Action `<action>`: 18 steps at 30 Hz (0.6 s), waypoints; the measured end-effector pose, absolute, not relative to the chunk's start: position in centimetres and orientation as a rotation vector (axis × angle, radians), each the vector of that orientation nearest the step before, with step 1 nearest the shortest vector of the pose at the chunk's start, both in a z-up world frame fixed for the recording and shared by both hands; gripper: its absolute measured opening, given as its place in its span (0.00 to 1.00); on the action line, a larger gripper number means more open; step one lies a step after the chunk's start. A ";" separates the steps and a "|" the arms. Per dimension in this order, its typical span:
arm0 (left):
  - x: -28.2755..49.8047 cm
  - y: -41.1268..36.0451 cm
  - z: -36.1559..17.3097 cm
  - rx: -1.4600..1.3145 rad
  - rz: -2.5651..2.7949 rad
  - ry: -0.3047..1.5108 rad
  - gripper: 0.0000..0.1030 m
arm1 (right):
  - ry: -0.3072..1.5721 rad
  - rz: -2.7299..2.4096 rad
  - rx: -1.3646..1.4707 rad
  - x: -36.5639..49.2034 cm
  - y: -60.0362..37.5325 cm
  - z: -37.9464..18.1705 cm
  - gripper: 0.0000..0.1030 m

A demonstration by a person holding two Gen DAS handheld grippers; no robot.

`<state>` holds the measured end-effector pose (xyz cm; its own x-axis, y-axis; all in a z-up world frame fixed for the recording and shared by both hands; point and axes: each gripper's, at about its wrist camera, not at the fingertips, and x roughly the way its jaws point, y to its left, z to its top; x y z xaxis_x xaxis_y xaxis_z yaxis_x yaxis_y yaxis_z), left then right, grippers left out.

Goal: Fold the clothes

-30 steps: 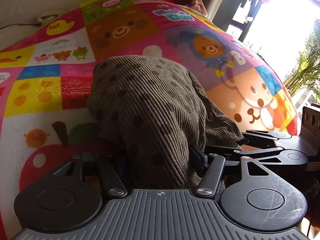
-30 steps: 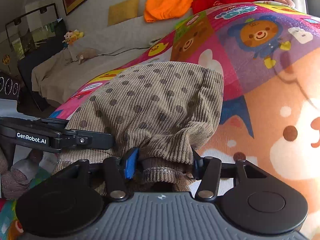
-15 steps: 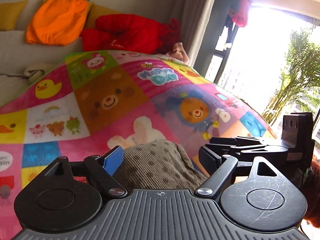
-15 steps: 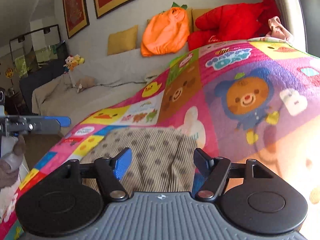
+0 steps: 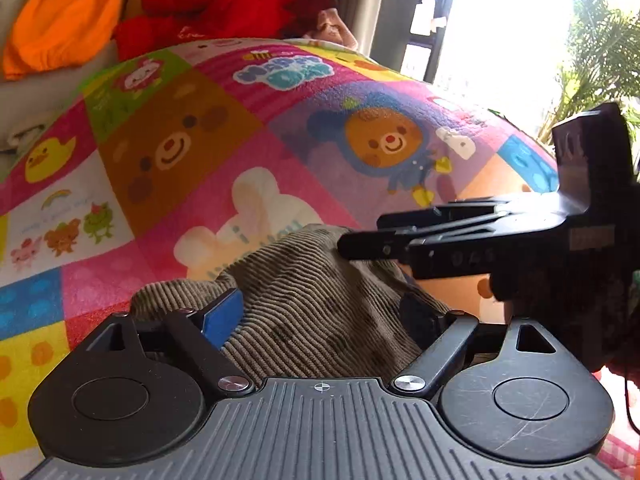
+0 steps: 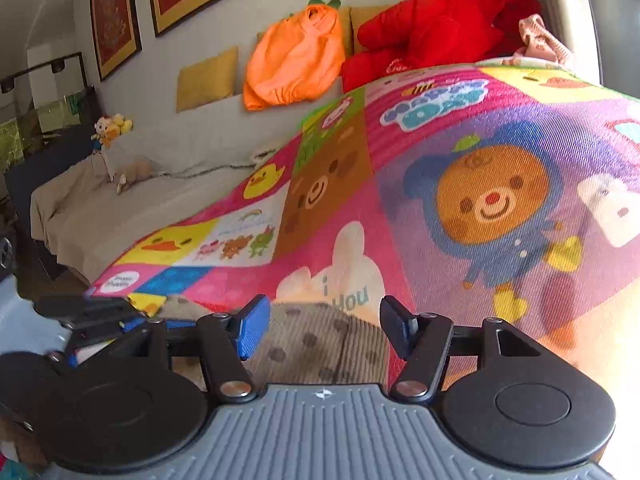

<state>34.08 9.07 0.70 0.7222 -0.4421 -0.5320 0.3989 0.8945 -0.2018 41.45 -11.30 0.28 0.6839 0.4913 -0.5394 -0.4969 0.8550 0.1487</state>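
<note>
A brown ribbed garment with dark dots [image 5: 312, 304] lies bunched on the colourful play mat [image 5: 208, 128]. My left gripper [image 5: 320, 312] is open, its jaws on either side of the cloth without pinching it. My right gripper [image 6: 320, 324] is open just above the same garment [image 6: 320, 344]. The right gripper also shows from the side in the left wrist view [image 5: 460, 236], right of the cloth. The left gripper shows at the lower left of the right wrist view [image 6: 92, 320].
A grey sofa [image 6: 132, 200] stands behind the mat, with an orange garment [image 6: 296, 56], a red garment [image 6: 432, 36] and a yellow cushion [image 6: 206, 78] on it. A bright window with a plant [image 5: 592, 56] is at the right.
Both grippers have let go of the garment and opened. They lifted, then came back down close over the cloth, which now lies lower and more bunched.
</note>
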 end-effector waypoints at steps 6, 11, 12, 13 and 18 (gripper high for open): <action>30.9 11.4 1.5 -0.146 -0.466 0.582 0.88 | 0.666 0.488 -0.179 40.6 -10.5 -3.9 0.60; 32.8 13.0 1.1 -0.299 -0.427 0.590 0.89 | 0.586 0.541 -0.126 36.5 -12.0 -1.6 0.60; 33.4 13.4 0.9 -0.337 -0.421 0.594 0.89 | 0.549 0.572 -0.133 35.2 -12.1 -0.9 0.60; 34.1 13.6 0.6 -0.367 -0.415 0.600 0.90 | 0.514 0.605 -0.137 33.8 -12.1 -0.2 0.61; 35.4 12.6 -0.5 -0.318 -0.396 0.617 0.92 | 0.631 0.786 -0.117 30.6 -9.9 -1.6 0.67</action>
